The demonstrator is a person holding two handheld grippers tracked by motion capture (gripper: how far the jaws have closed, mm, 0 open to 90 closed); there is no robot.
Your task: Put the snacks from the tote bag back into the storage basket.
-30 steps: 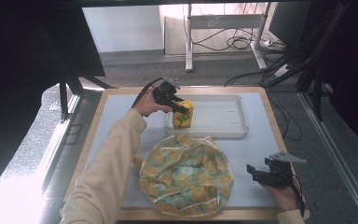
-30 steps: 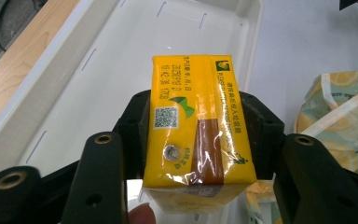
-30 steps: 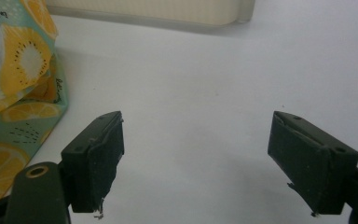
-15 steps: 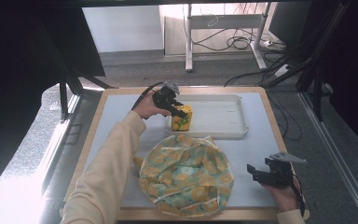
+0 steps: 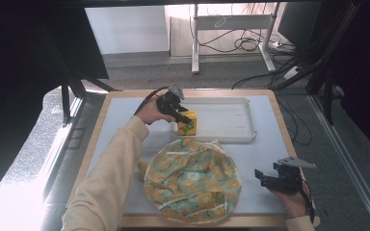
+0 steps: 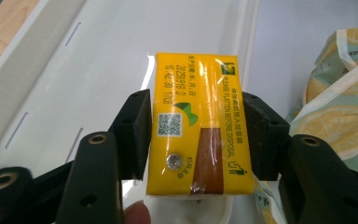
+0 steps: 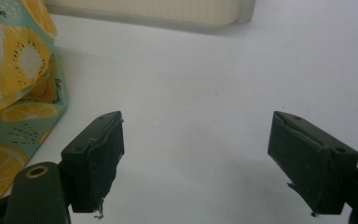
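A yellow drink carton (image 5: pixel 188 124) (image 6: pixel 198 126) stands in the left end of the white tray (image 5: pixel 231 118) (image 6: pixel 74 70). My left gripper (image 5: pixel 185 117) (image 6: pixel 196 135) straddles it from above. Its jaws have just been opening, and a thin bright gap shows between the left pad and the carton, so the carton sits between them unpressed. My right gripper (image 5: pixel 262 178) (image 7: pixel 198 163) rests near the table's front right, wide open and empty over the bare mat.
A lemon-print bag (image 5: pixel 192 180) (image 6: pixel 340 116) (image 7: pixel 14 70) lies crumpled at the front middle, close below the tray and left of the right gripper. The tray's right part holds nothing. A pale mat (image 5: pixel 120 125) covers the wooden table.
The left gripper and the carton have sunk a little into the tray's left end, and the carton now stands on the tray floor. The right gripper has kept still.
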